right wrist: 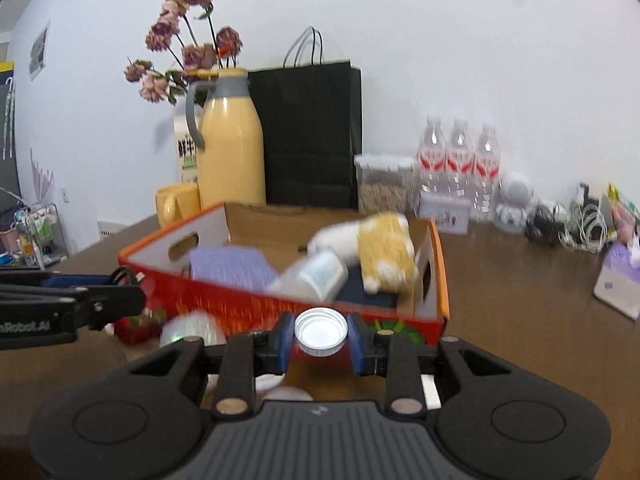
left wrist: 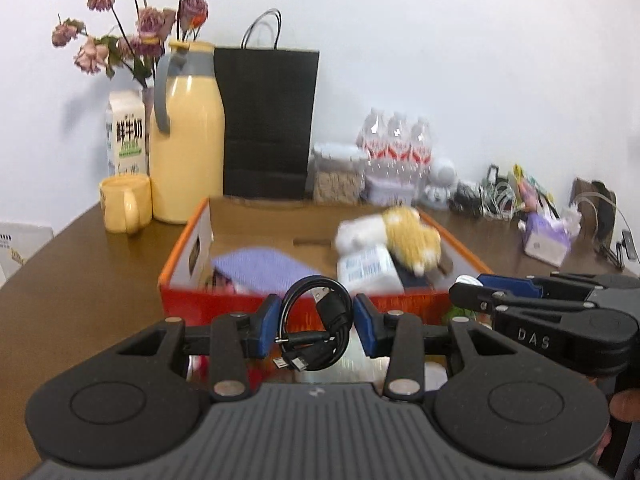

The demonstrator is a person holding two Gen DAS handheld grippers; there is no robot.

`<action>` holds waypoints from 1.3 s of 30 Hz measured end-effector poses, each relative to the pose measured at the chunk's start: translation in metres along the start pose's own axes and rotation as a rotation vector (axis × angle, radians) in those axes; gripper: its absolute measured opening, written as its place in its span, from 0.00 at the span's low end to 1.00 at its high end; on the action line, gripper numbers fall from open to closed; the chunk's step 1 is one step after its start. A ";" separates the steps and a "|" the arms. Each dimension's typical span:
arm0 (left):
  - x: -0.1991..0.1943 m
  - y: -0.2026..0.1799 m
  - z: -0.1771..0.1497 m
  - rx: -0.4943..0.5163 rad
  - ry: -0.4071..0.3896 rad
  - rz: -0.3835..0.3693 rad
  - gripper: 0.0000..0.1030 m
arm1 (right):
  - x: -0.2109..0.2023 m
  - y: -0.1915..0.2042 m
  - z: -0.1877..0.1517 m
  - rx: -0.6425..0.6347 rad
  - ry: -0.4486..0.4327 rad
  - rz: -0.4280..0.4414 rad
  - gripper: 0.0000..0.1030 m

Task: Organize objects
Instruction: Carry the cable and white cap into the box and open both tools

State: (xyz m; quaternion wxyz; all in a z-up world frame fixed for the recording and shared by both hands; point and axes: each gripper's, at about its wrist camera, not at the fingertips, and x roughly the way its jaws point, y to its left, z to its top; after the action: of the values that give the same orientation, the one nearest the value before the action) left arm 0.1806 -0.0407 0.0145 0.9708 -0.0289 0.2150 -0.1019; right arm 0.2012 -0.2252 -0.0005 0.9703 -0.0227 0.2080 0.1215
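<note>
Bright even light, soft wall shadows; motion blur mid-frame, fisheye-bent dark corners

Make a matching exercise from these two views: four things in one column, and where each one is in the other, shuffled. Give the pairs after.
Things
1. coiled black cable
2. white bottle cap
3. yellow plush toy
4. yellow mug

Places
A. inside the orange box
B. held in the left tool
C. on the table, beside the yellow jug
D. held in the right tool

Pairs: 1-B, 2-D, 3-A, 4-C
</note>
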 end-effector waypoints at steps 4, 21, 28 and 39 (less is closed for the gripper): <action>0.020 0.000 0.020 -0.002 -0.034 0.011 0.39 | 0.018 -0.003 0.020 -0.005 -0.026 -0.008 0.26; 0.102 0.009 0.028 -0.027 -0.014 0.112 0.39 | 0.076 -0.025 0.013 0.039 -0.012 -0.059 0.26; 0.108 0.007 0.021 -0.015 0.007 0.135 0.43 | 0.078 -0.021 0.009 0.032 0.000 -0.072 0.27; 0.087 0.008 0.022 -0.031 -0.105 0.149 1.00 | 0.069 -0.021 0.009 0.042 -0.046 -0.114 0.90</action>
State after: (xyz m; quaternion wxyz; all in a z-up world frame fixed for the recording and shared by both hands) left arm 0.2681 -0.0510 -0.0019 0.9851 -0.0331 0.1669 -0.0246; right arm 0.2713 -0.2296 -0.0212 0.9804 -0.0112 0.1867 0.0623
